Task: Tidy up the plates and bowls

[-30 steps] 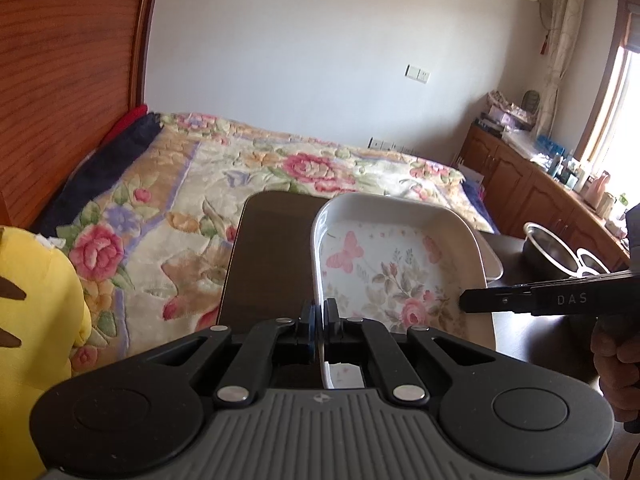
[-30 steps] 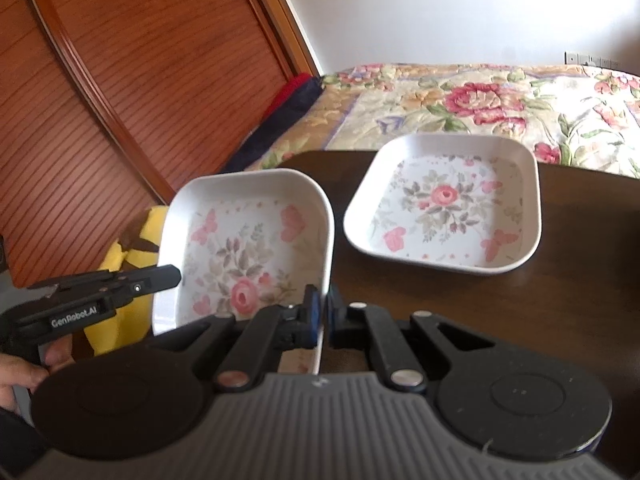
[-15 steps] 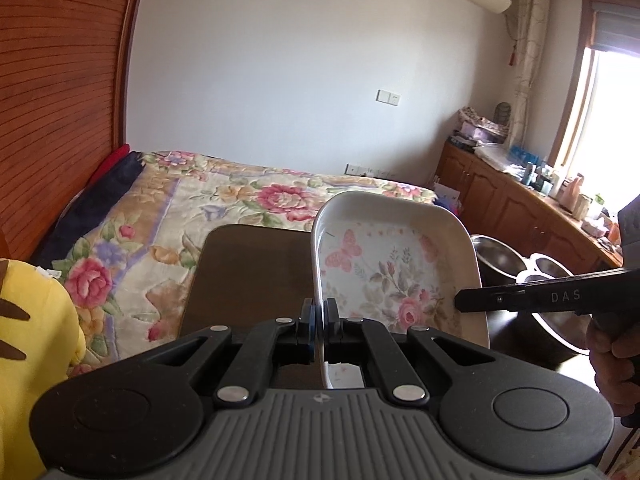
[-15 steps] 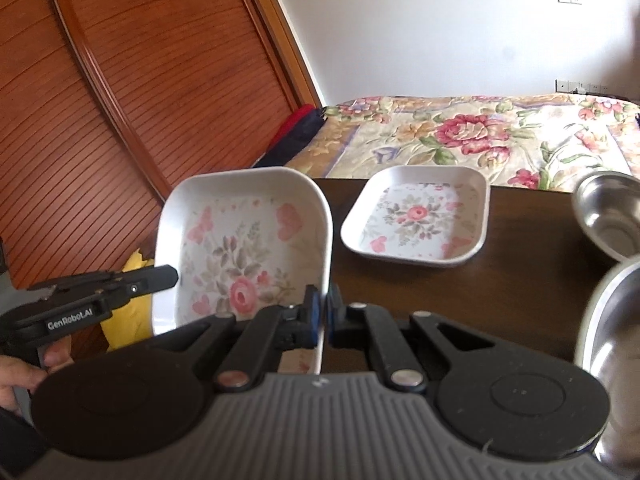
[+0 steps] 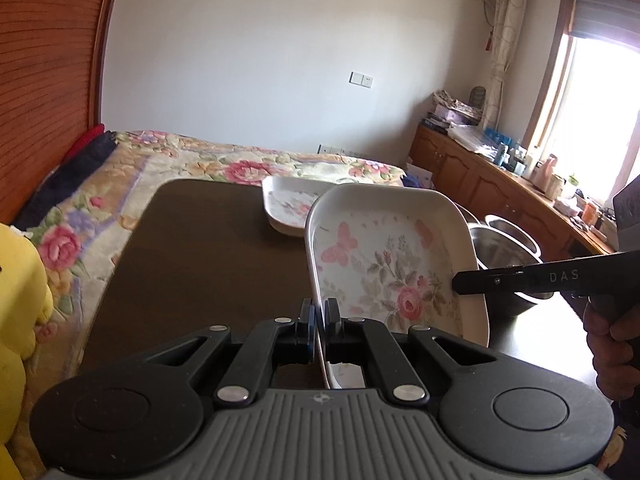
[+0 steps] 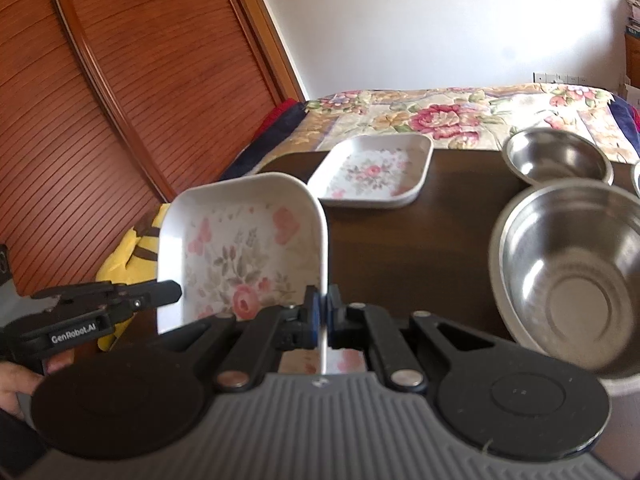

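Observation:
A white square plate with pink flowers and butterflies [image 5: 392,276] [image 6: 244,248] hangs above the dark table, held from two sides. My left gripper [image 5: 319,320] is shut on its left rim. My right gripper [image 6: 323,316] is shut on its right rim; its side shows in the left wrist view [image 5: 520,278]. The left gripper's side shows in the right wrist view [image 6: 100,304]. A second matching plate [image 6: 376,172] [image 5: 292,204] lies flat on the table [image 5: 200,256] farther back. Steel bowls stand to the right: a large one [image 6: 572,272] close by, a smaller one [image 6: 556,156] behind it.
A bed with a floral cover [image 5: 168,164] borders the table's far side. A yellow plush toy [image 5: 16,300] sits at the left, by the wooden slatted wall [image 6: 100,80]. Wooden cabinets with clutter [image 5: 500,184] run along the right under a window.
Both grippers have pulled back and risen with the held plate. The second plate and the steel bowls now look farther off, and more of the table shows.

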A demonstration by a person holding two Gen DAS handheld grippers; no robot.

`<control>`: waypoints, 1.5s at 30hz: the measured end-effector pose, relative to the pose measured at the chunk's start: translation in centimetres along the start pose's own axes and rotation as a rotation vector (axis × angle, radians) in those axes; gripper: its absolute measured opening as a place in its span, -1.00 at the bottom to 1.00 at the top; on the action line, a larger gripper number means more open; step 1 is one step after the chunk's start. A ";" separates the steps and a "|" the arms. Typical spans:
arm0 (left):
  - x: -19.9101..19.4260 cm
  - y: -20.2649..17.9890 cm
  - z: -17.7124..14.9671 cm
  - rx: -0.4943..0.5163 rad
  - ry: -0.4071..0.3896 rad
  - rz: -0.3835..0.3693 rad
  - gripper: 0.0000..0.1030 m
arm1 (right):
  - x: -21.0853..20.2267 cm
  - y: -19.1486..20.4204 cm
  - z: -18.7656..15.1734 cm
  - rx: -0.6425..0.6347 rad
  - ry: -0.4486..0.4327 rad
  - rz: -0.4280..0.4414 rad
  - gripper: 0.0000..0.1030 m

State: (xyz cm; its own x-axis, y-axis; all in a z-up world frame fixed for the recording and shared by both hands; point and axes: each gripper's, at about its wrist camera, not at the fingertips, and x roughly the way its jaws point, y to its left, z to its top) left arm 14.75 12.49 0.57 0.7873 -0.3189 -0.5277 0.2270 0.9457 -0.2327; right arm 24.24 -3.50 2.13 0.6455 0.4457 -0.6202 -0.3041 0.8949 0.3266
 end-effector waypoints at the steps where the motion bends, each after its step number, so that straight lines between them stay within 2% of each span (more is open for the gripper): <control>1: 0.0 -0.2 -0.2 -0.001 0.003 -0.004 -0.39 | -0.2 -0.1 -0.3 0.002 0.001 -0.001 -0.89; 22: 1.0 -1.5 -1.5 0.009 0.064 -0.010 -0.41 | -0.8 -1.4 -3.6 0.019 0.021 0.001 -0.89; 45: 2.3 -1.8 -1.8 0.029 0.101 0.024 -0.38 | -0.4 -1.0 -4.1 -0.008 0.021 -0.012 -0.86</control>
State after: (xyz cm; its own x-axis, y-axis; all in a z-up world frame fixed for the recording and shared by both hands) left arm 15.10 9.91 -1.63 0.7313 -0.2992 -0.6130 0.2262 0.9542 -0.1960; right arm 21.43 -4.47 -0.87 0.6344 0.4351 -0.6389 -0.3017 0.9004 0.3135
